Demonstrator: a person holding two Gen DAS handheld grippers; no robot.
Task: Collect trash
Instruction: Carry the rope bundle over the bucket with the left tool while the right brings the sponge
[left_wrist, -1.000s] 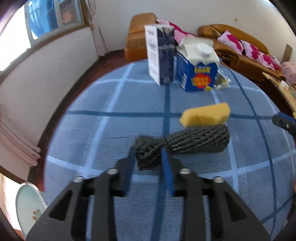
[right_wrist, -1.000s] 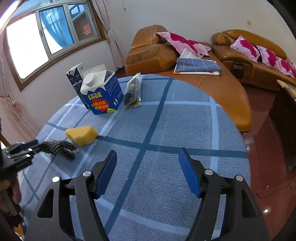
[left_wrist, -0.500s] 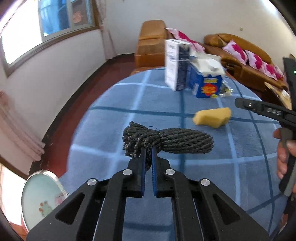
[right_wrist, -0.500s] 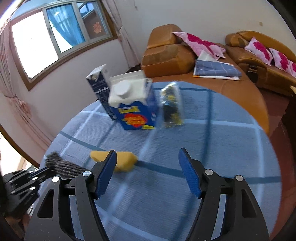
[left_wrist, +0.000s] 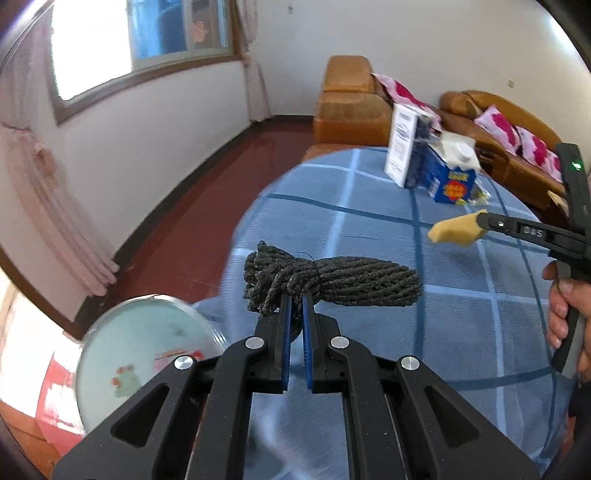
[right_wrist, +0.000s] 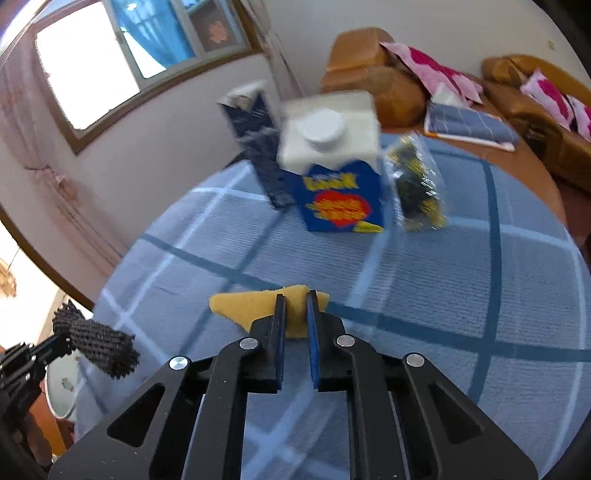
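Note:
A bundle of dark braided rope (left_wrist: 351, 282) hangs over the table's left edge, my left gripper (left_wrist: 295, 295) shut on its knotted end. In the right wrist view the same rope (right_wrist: 99, 343) shows at the far left, lifted off the cloth. A yellow sponge (right_wrist: 240, 304) lies on the blue checked tablecloth (right_wrist: 480, 295). My right gripper (right_wrist: 295, 295) is closing on the sponge's right end, and its pads press into the foam. The left wrist view shows the sponge (left_wrist: 454, 232) pinched at the tip of that gripper.
At the far side stand a blue milk carton (right_wrist: 336, 199), a dark tall box (right_wrist: 258, 147) and a clear plastic packet (right_wrist: 417, 188). A round pale lid or dish (left_wrist: 140, 354) sits below the table's left edge. Orange sofas (left_wrist: 351, 99) line the wall. A hand (left_wrist: 565, 314) holds the right gripper.
My left gripper shut on the rope and carried it up and left toward the table edge. My right gripper swung left to the sponge and closed on it.

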